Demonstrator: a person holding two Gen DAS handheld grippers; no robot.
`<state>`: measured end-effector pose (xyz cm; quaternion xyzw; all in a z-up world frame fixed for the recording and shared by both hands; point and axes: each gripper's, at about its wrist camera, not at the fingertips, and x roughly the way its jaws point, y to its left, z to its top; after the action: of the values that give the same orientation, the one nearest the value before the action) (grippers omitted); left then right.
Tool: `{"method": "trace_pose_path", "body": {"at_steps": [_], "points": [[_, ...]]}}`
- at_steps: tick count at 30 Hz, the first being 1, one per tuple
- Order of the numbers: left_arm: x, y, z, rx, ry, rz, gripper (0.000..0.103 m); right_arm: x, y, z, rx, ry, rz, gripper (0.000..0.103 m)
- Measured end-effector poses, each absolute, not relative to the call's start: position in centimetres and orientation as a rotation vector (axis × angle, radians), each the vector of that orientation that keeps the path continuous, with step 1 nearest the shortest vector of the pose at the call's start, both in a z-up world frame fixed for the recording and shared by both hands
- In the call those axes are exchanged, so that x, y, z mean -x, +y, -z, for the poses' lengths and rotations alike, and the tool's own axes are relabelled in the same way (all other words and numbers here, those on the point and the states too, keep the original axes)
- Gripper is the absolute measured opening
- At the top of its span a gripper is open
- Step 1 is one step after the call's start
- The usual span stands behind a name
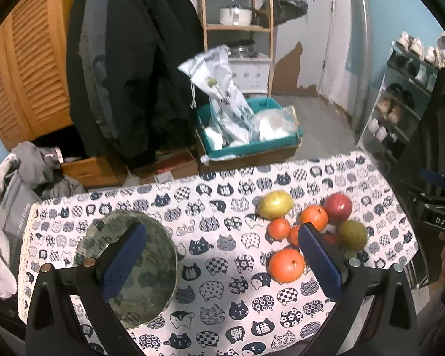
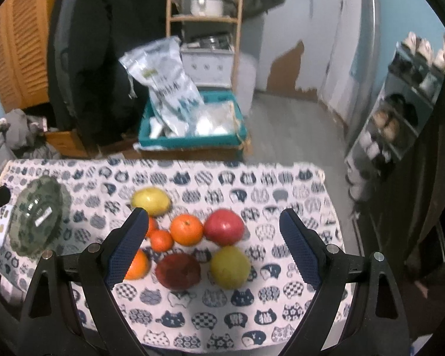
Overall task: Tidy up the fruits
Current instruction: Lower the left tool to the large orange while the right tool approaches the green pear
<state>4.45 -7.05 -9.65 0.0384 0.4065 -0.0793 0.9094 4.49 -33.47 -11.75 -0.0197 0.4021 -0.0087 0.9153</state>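
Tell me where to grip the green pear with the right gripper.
Grip the pear across its widest middle, coming straight down from above with the right gripper open. It lies at the pile's right edge: its right side is bare cloth, but the dark red fruit crowds its left.

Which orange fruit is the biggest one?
The big orange at the near edge of the pile, closest to the left gripper. The other orange fruits behind it are smaller, like the one beside the red apple.
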Motion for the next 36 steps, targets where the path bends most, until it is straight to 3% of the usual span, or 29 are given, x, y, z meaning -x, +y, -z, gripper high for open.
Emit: {"method": "trace_pose_path", "body": {"at_steps": [16,36], "points": [[-7.9,-11.5,19.2,-0.120,1.090,0.221,0.103,-7.3,-36.3,22.6,0.026,1.139,0.055,0.088],[-9.6,-15.2,26.7,-0.115,1.278,0.271,0.102,-10.2,-37.2,29.1,-0.004,1.312,0.021,0.083]]}}
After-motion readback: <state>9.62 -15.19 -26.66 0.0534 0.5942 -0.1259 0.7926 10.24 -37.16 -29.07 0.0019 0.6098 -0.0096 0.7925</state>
